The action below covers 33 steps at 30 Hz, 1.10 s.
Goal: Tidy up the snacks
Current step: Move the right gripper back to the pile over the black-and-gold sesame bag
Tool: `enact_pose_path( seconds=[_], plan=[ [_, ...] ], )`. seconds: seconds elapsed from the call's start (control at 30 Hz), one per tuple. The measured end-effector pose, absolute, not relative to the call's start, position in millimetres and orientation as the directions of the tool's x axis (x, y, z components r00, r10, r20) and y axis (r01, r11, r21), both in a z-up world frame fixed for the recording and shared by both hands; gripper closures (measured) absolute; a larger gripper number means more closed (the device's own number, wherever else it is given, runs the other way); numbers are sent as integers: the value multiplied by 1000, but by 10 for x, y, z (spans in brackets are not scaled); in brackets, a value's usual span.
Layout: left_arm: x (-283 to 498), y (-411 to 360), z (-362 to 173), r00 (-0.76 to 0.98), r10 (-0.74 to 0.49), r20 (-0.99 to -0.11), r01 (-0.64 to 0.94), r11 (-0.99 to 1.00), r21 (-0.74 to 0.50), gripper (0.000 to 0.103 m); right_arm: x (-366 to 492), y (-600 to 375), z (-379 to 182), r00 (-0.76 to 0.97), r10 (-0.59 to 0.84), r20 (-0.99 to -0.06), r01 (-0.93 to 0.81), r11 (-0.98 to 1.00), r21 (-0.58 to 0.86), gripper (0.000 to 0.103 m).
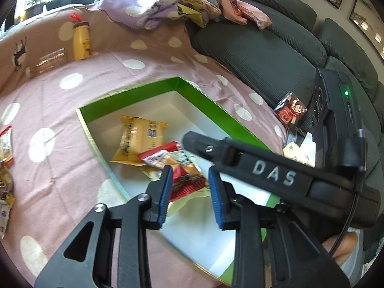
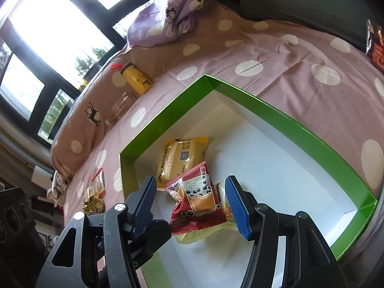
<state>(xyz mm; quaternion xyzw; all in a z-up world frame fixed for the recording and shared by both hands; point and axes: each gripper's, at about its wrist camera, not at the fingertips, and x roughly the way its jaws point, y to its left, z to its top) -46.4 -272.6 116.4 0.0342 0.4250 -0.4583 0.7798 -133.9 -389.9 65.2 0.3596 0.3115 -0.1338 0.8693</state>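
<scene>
A green box [image 1: 206, 100] [image 2: 168, 110] with a white inside lies open on the spotted pink sheet. Inside it are a yellow packet [image 1: 141, 141] [image 2: 182, 156], a red bubble-tea packet [image 1: 184, 180] [image 2: 199, 204] and a pale yellow packet [image 2: 192, 235] partly under the red one. My left gripper [image 1: 190, 196] hangs over the red packet, open, its blue pads [image 1: 165, 194] apart. My right gripper [image 2: 190, 204] is open too and straddles the same packet, with a gap at its left pad [image 2: 144, 199]. In the left wrist view the right gripper's black body [image 1: 273, 170] crosses from the right.
A yellow bottle [image 1: 81, 40] [image 2: 136, 79] and a clear jar [image 1: 48, 62] [image 2: 120, 108] stand at the far side. Loose snacks lie left of the box [image 1: 6, 148] [image 2: 94, 192]. A dark red packet [image 1: 290, 110] rests by the grey sofa cushion [image 1: 264, 48].
</scene>
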Motion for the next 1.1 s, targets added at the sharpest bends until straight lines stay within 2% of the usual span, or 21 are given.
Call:
enact_pose_path(
  seconds=[0.03, 0.1, 0.17, 0.27, 0.37, 0.5, 0.67, 0.83, 0.9, 1.03, 1.1],
  plan=[
    [-459, -2646, 1189, 243, -679, -693, 736, 594, -324, 66, -1343, -3894, 667, 773, -13, -634, 455, 707, 541, 41],
    [-442, -2488, 1231, 285, -669, -687, 718, 624, -309, 57, -1353, -3856, 715, 782, -30, -623, 452, 715, 533, 32],
    [-435, -2273, 1269, 327, -663, -673, 693, 652, -306, 42, -1350, -3800, 770, 791, -35, -610, 439, 727, 528, 26],
    [-453, -1927, 1320, 387, -657, -646, 657, 689, -307, 27, -1350, -3699, 862, 812, -39, -582, 410, 748, 522, 16],
    [-447, -1547, 1378, 464, -622, -630, 598, 745, -295, 18, -1333, -3581, 948, 821, -58, -568, 400, 769, 499, 15],
    [-382, -987, 1445, 576, -540, -614, 475, 832, -286, 16, -1270, -3390, 1020, 832, -37, -554, 358, 799, 484, 14],
    [-267, -246, 1380, 705, -380, -599, 255, 924, -285, 16, -1151, -3072, 1096, 836, -14, -548, 305, 843, 443, 14],
    [-152, 324, 1077, 721, -321, -614, 61, 912, -405, 16, -995, -2666, 1154, 843, 25, -537, 234, 883, 408, 14],
    [-91, 421, 1026, 711, -287, -642, 23, 922, -386, 16, -911, -2457, 1165, 840, 47, -540, 203, 896, 394, 14],
    [-97, 661, 1051, 757, -122, -642, -104, 947, -302, 16, -746, -2006, 1214, 831, 135, -539, 98, 919, 381, 14],
    [-90, 776, 1069, 759, -104, -643, -129, 943, -305, 16, -643, -1798, 1253, 819, 181, -544, 49, 923, 381, 14]
  ],
)
